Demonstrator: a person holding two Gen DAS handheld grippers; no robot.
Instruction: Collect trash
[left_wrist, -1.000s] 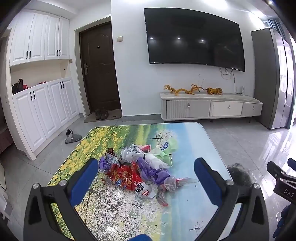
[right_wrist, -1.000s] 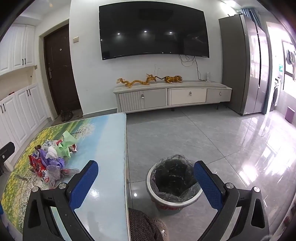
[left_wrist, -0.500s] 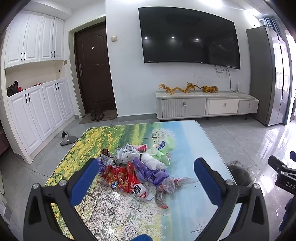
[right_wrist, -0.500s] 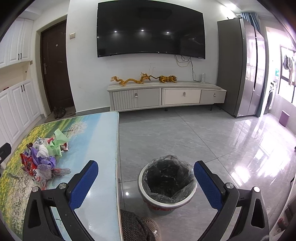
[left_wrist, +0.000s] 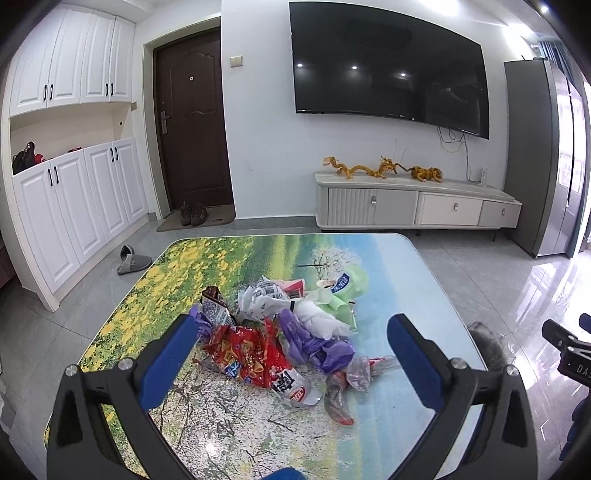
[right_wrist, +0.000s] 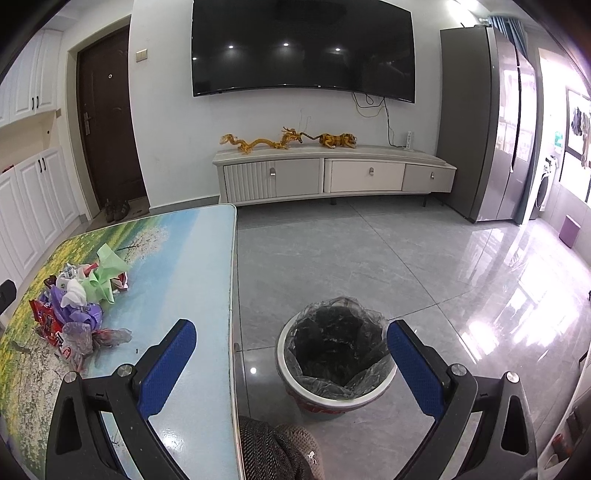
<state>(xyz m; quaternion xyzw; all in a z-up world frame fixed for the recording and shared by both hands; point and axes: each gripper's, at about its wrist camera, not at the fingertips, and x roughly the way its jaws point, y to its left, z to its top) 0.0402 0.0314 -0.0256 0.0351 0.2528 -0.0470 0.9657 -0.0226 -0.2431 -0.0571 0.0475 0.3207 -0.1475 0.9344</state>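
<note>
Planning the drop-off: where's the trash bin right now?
In the right wrist view, the trash bin stands on the floor just right of the table edge, framed between the open right gripper.

Surface is showing a glossy printed landscape top, smooth, throwing back ceiling light. Trash pile is looking like crinkled plastic film: a shiny red snack wrapper, soft purple bags, a matt pale green bag, and clear cellophane. Left tool and right tool are wearing blue rubbery-looking pads on matt black plastic arms with bright metal screws. Bin is carrying a thin wrinkled translucent liner. Floor tiles are gleaming, polished.
</note>
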